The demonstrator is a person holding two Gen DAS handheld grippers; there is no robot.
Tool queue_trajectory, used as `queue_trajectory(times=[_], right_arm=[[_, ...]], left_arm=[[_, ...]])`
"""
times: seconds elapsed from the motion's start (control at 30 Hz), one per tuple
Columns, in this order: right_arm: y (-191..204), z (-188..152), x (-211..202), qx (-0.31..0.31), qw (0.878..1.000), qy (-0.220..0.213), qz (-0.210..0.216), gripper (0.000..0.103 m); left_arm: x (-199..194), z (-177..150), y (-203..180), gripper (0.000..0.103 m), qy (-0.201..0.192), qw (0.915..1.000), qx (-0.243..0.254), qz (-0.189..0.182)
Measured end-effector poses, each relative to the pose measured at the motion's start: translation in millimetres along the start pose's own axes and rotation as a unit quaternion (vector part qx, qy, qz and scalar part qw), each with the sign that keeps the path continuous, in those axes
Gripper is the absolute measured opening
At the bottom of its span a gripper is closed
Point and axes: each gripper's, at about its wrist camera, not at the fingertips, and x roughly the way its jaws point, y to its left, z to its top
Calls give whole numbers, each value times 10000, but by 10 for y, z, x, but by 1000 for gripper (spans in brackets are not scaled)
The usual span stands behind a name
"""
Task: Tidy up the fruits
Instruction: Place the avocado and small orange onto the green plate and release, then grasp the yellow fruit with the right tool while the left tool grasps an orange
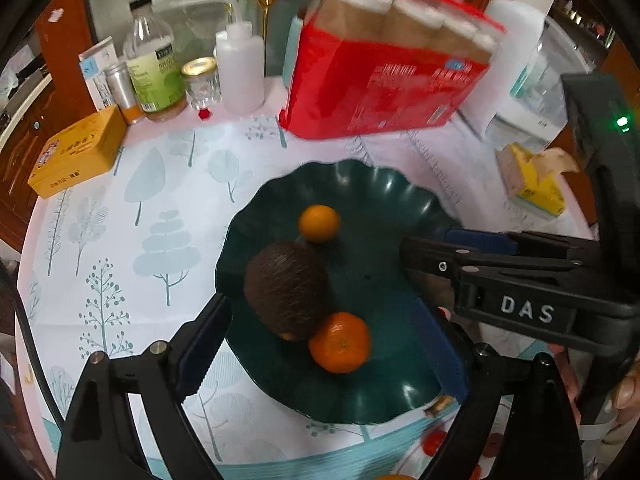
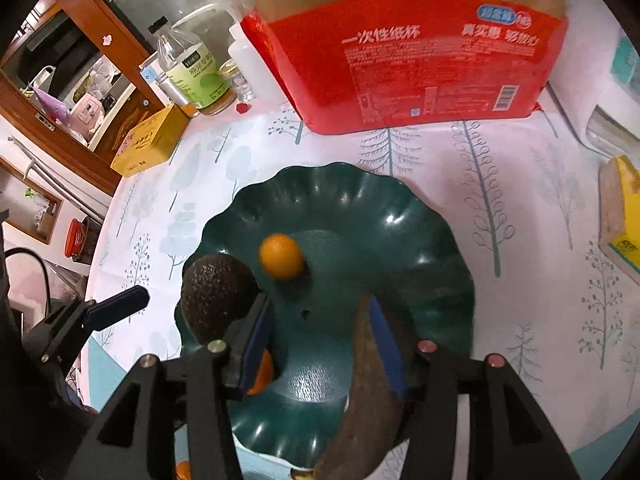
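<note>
A dark green scalloped plate sits on the tree-print tablecloth. It holds a dark avocado, a small orange and a larger orange, which is mostly hidden behind my right gripper's left finger in the right wrist view. My left gripper is open around the plate's near part, empty. My right gripper is open over the plate; a brown, elongated object lies against its right finger, and I cannot tell what it is. The right gripper also shows in the left wrist view.
A red pack of paper cups stands behind the plate. Bottles and a jar crowd the back left, with a yellow box. A yellow tissue pack lies to the right.
</note>
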Motion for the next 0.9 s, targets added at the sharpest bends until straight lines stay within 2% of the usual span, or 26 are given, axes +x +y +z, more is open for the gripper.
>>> queue_trajectory(times=[0.1, 0.17, 0.33, 0.43, 0.7, 0.77, 0.9], right_arm=[[-1, -37, -131, 14, 10000, -68, -8, 51], [-2, -76, -252, 1, 9999, -145, -42, 51], [22, -201, -589, -14, 9993, -374, -20, 51], [58, -317, -801, -77, 9988, -488, 48, 51], [256, -770, -1343, -471, 9953, -832, 134, 51], [325, -899, -1456, -586, 9941, -891, 184, 51], [422, -1140, -1618, -710, 9917, -1006, 375, 51]], left_arm=[[-200, -42, -55, 90, -163, 9997, 167, 110], [-291, -54, -70, 90, -126, 9997, 181, 142], [-560, -130, 3, 90, 119, 9995, -280, -78], [-766, -213, 46, 90, -13, 9988, -464, -125], [-1427, -565, -59, 91, -505, 9979, -319, 268], [-1557, -672, -108, 91, -593, 9966, -253, 521], [-1725, -880, -149, 91, -742, 9945, -197, 709]])
